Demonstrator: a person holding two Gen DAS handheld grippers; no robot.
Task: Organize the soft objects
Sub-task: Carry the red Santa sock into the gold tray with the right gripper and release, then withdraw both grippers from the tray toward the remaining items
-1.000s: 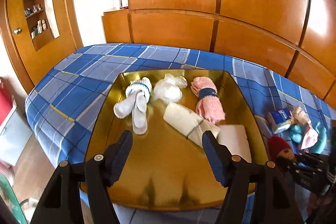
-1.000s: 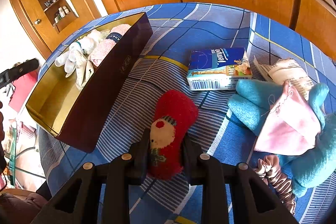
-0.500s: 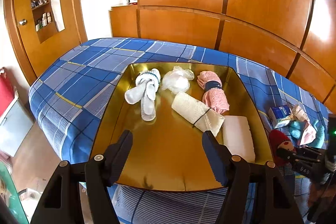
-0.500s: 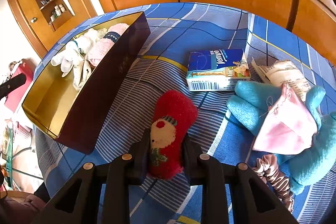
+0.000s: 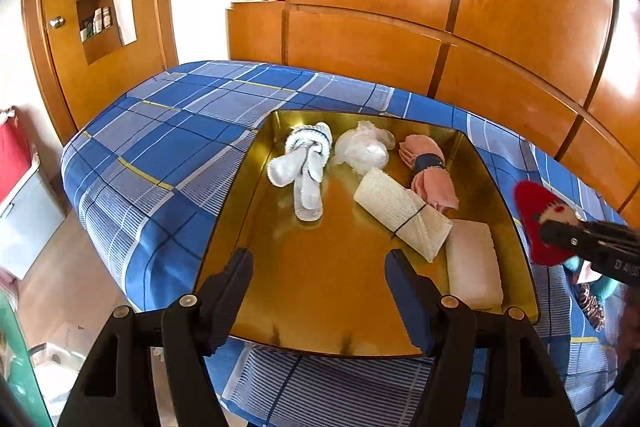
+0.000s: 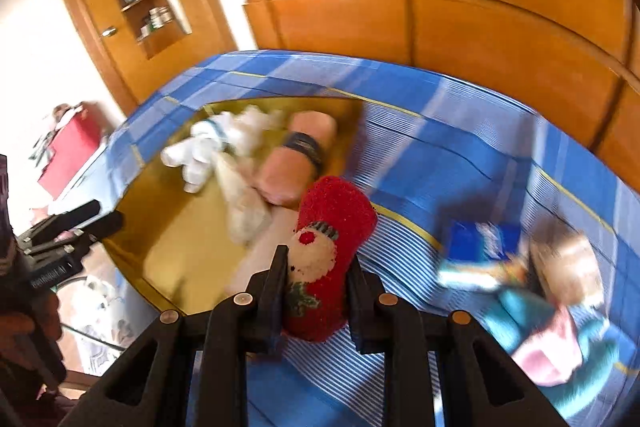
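Left gripper: held level and low, jaws spread wide apart, nothing between them.
Right gripper: raised and angled toward the left gripper, both fingers pressed against a red sock clamped between them.

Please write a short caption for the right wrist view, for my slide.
Right gripper carries a red Santa sock toward the gold tray.

The right gripper clamps a red sock above the bed; the gold tray lies at ten o'clock.
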